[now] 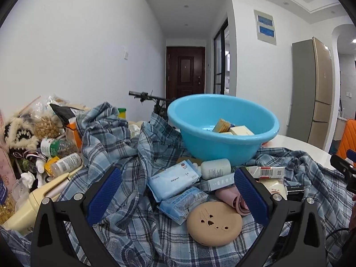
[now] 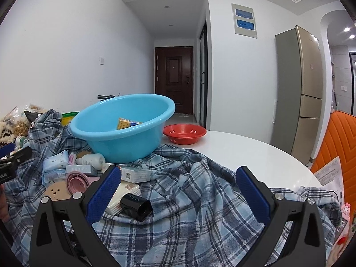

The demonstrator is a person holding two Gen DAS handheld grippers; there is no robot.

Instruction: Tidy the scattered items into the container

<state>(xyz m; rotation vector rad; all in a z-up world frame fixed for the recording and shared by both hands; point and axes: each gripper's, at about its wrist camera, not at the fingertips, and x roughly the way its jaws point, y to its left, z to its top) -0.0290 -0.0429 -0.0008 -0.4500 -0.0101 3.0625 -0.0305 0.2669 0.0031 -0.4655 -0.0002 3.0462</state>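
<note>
A light blue basin (image 1: 222, 142) (image 2: 124, 140) sits on a crumpled blue plaid cloth (image 1: 124, 200) (image 2: 195, 200) and holds a few small boxes (image 1: 233, 129). In front of it lie wet-wipe packs (image 1: 173, 180), a white bottle (image 1: 215, 169), a beige round case (image 1: 213, 222), a pink cup (image 2: 76, 182) and a black box (image 2: 135, 207). My left gripper (image 1: 175, 191) is open and empty over the wipe packs. My right gripper (image 2: 178, 187) is open and empty over the cloth, with the black box by its left finger.
A red perforated bowl (image 2: 184, 133) stands on the white table (image 2: 255, 155) behind the basin. Bottles, snack bags and a cream hair dryer (image 1: 33, 200) crowd the left side. An orange chair (image 2: 333, 142) stands at the right.
</note>
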